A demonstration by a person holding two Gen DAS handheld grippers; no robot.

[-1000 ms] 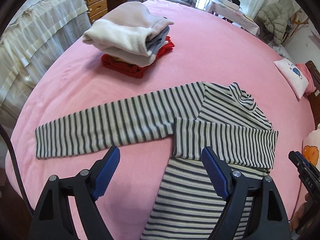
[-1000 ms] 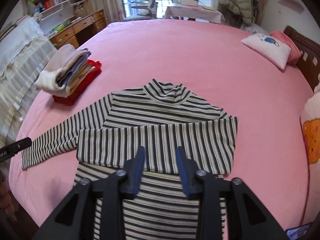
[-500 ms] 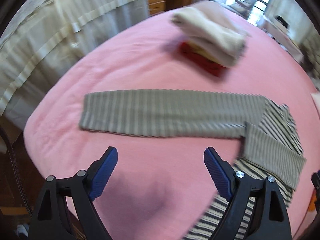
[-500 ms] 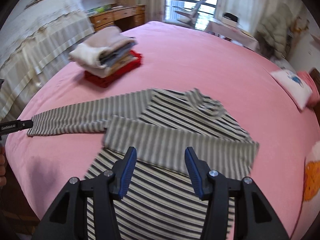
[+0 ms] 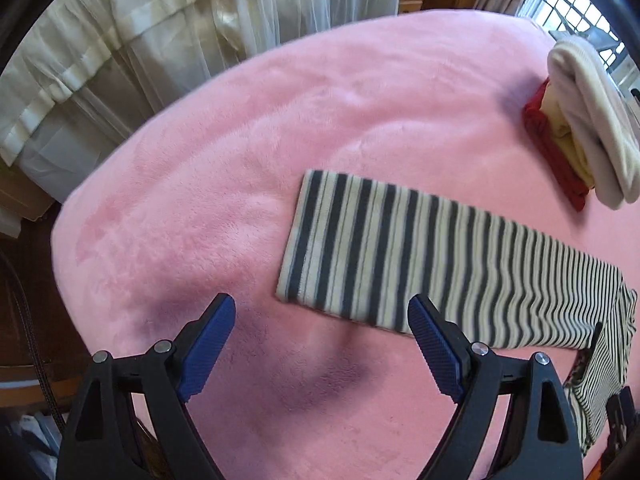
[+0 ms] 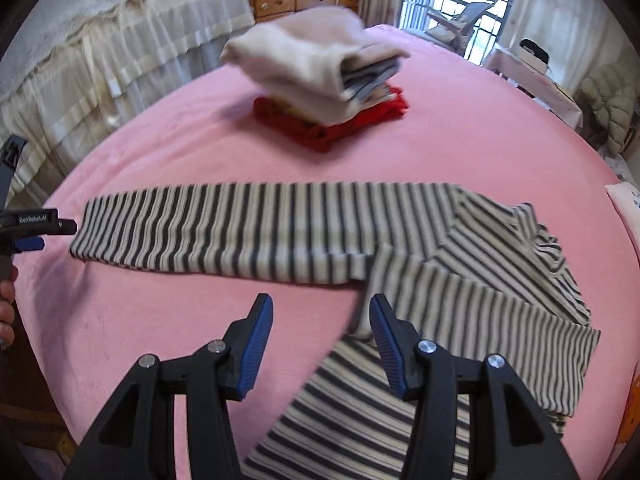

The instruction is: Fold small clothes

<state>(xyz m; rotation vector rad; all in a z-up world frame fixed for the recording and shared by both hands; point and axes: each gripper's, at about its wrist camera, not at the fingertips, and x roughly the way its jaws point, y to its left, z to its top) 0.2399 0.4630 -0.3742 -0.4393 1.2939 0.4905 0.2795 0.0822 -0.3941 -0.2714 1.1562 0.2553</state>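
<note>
A black-and-cream striped top (image 6: 460,280) lies flat on the pink blanket (image 6: 460,140). One sleeve (image 5: 400,256) stretches out straight, its cuff nearest the bed's edge; the other is folded across the chest. Beyond the outstretched sleeve sits a stack of folded clothes (image 6: 324,76), cream on top and red at the bottom. The left gripper (image 5: 320,344) hangs over bare blanket just short of the cuff, jaws spread wide and empty. The right gripper (image 6: 320,344) hovers near the sleeve's shoulder end, jaws apart, pinching nothing.
</note>
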